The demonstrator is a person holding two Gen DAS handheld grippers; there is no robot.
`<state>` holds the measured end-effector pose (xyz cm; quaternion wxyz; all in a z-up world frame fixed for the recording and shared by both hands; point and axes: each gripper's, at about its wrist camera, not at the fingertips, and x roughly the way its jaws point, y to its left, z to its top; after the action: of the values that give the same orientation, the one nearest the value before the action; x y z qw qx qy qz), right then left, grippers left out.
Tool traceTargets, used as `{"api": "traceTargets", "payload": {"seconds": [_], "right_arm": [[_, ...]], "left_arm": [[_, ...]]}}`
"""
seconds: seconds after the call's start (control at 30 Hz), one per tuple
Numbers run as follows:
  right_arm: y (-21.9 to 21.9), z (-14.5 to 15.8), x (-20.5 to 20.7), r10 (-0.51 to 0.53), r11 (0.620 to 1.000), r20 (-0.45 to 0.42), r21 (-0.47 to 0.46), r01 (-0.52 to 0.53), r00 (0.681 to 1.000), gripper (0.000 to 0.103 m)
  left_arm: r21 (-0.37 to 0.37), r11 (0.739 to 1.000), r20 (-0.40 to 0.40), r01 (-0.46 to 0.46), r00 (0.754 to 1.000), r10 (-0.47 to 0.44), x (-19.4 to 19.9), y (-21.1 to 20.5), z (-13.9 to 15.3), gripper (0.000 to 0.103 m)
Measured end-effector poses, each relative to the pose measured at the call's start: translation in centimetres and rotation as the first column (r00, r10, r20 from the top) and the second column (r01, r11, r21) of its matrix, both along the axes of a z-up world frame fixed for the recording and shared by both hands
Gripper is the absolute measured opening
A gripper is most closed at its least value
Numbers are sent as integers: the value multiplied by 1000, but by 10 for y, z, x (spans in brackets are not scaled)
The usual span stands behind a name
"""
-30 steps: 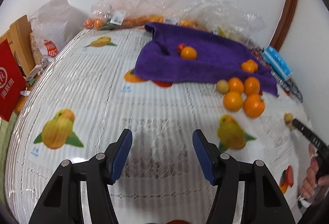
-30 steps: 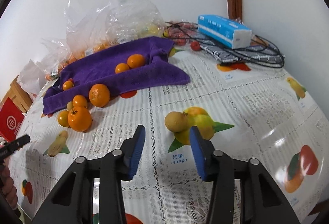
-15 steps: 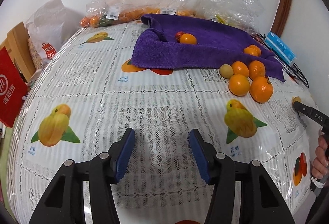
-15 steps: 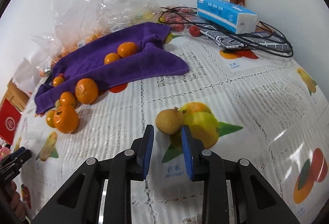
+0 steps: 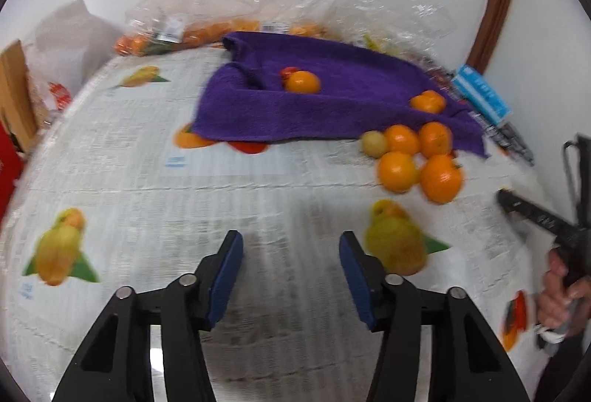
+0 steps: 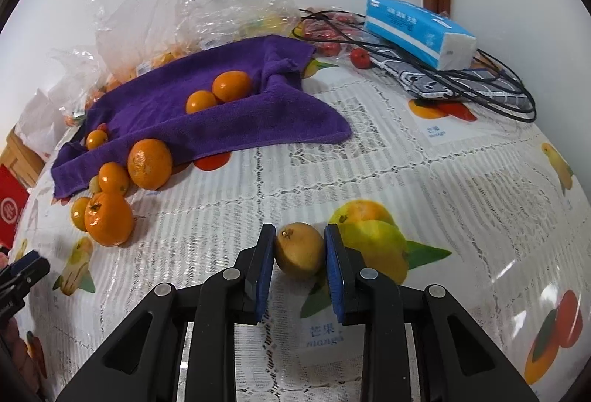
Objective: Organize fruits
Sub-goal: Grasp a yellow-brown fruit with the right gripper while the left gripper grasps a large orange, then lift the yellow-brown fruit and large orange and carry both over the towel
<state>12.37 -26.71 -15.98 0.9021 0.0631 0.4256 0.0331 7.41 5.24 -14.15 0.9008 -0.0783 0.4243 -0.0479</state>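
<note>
My right gripper (image 6: 299, 247) is shut on a small yellow-brown fruit (image 6: 298, 249), which rests on the tablecloth with both blue pads pressed against its sides. A purple towel (image 6: 221, 117) lies further back with two oranges (image 6: 231, 86) in its fold. Several oranges (image 6: 149, 163) cluster at the towel's front left corner. In the left wrist view my left gripper (image 5: 291, 256) hovers over bare tablecloth, its jaws closing with nothing between them. The same orange cluster (image 5: 417, 162) lies ahead to its right, beside the purple towel (image 5: 325, 106).
Clear plastic bags (image 6: 192, 10) with more fruit sit behind the towel by the wall. A blue tissue pack (image 6: 417, 30), black cables (image 6: 498, 95) and a phone lie at the back right. A hand (image 5: 561, 291) holds the other gripper at the right edge of the left wrist view.
My right gripper moved forward around the yellow-brown fruit and its jaws closed onto it. My left gripper's jaws narrowed a little and its view swung slightly.
</note>
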Motion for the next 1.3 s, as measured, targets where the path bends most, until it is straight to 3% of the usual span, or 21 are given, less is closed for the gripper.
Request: {"api": "traceTargets", "payload": {"seconds": [0.13, 0.3, 0.43, 0.97, 1.03, 1.3], "right_arm": [[3, 0, 0, 24, 1000, 0, 5, -24, 1000, 27], [9, 0, 1, 38, 999, -1, -21, -38, 999, 27], [8, 0, 1, 38, 999, 0, -10, -38, 999, 27], [2, 0, 2, 36, 999, 1, 27, -36, 999, 27], [2, 0, 2, 37, 999, 1, 30, -37, 999, 27], [2, 0, 1, 33, 998, 3, 44, -33, 999, 27]], "left_arm": [[-70, 996, 7, 45, 999, -45, 11, -15, -1, 48], [-45, 995, -1, 88, 996, -88, 31, -45, -4, 40], [-12, 992, -2, 123, 992, -123, 41, -62, -4, 39], [46, 992, 1, 116, 993, -116, 68, -83, -7, 39], [37, 991, 2, 127, 992, -128, 69, -84, -7, 33], [-38, 991, 12, 131, 991, -131, 69, -74, -8, 33]]}}
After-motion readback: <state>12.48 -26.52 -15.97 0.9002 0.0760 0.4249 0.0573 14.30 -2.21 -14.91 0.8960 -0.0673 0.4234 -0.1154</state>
